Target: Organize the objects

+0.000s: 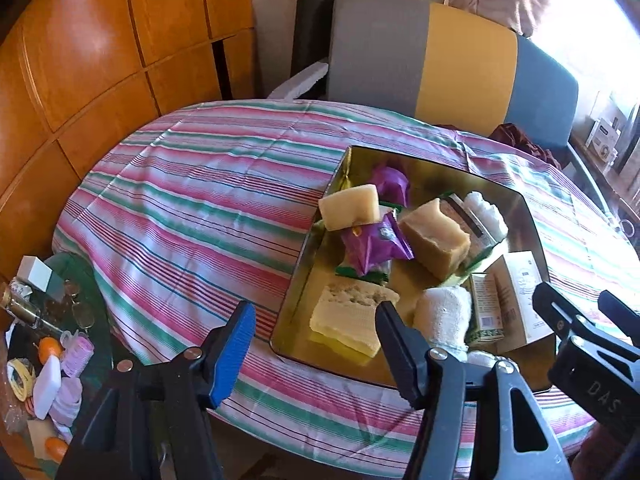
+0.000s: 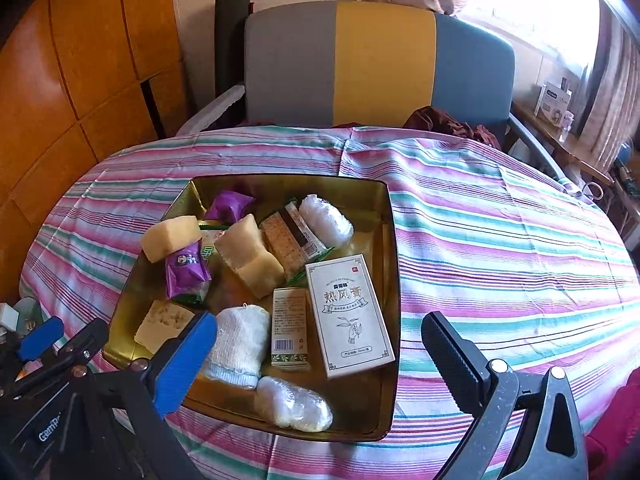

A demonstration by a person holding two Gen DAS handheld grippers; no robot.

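Gold-coloured metal forms the tray [image 2: 390,240] that sits on your bench, on a striped cloth [image 2: 500,248], and it already carries the things to organize. A white carton with printed characters [image 2: 348,316] lies flat near the tray's right wall, touching a narrower green-trimmed box [image 2: 289,330]. Beside that box rests a rolled white sock [image 2: 240,344], and a plastic-wrapped bundle [image 2: 294,404] lies at the near edge. Further back you see two pale soap blocks [image 2: 250,256], purple packets [image 2: 186,268] and a cracker pack [image 2: 286,246]. Your left tool [image 1: 316,332] hovers over the tray's near left corner, fingers apart, nothing between them. Your right tool [image 2: 320,356] hangs above the carton, spread wide and empty. A grey, yellow and blue chair [image 2: 380,64] stands behind the bench.
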